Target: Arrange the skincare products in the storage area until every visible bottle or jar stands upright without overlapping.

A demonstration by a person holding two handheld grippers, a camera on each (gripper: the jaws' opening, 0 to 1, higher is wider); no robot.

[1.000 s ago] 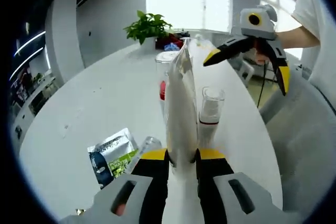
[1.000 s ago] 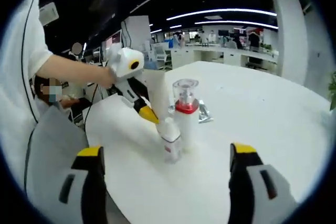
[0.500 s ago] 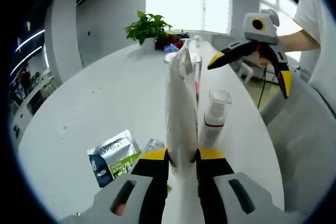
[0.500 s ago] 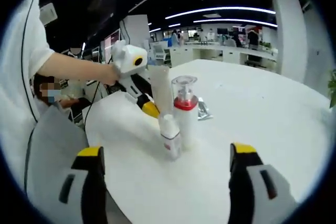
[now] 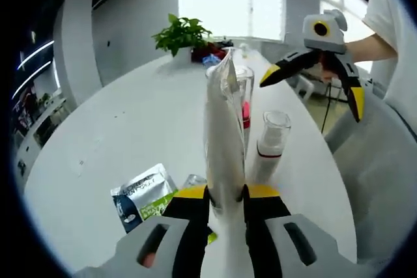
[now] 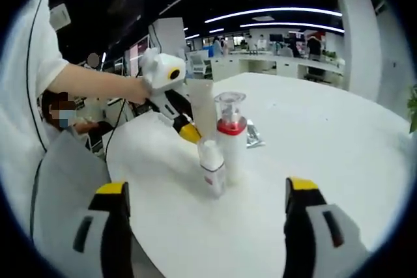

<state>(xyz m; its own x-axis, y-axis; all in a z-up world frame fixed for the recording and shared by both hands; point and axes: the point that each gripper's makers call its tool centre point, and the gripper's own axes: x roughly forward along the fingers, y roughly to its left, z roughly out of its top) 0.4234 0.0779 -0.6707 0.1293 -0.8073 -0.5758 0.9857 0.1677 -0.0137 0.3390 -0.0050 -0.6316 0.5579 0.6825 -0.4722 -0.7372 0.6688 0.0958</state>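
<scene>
White round table point(image 5: 130, 115) in an open office, a potted plant point(image 5: 184, 32) at its far edge. Left gripper point(image 5: 225, 194) clamps a white tube point(image 5: 223, 128) near its base, long axis vertical, crimped end up, just beside the red-collared pump bottle point(image 6: 230, 136) and small bottle point(image 6: 211, 167). Lower it straight, clear of both, before releasing. Right gripper point(image 6: 205, 208) hangs wide, empty. A sachet point(image 5: 142, 194) lies flat.

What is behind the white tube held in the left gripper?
Behind the white tube stands a clear-capped bottle with a red band; the tube covers most of it. A smaller spray bottle stands beside.
</scene>
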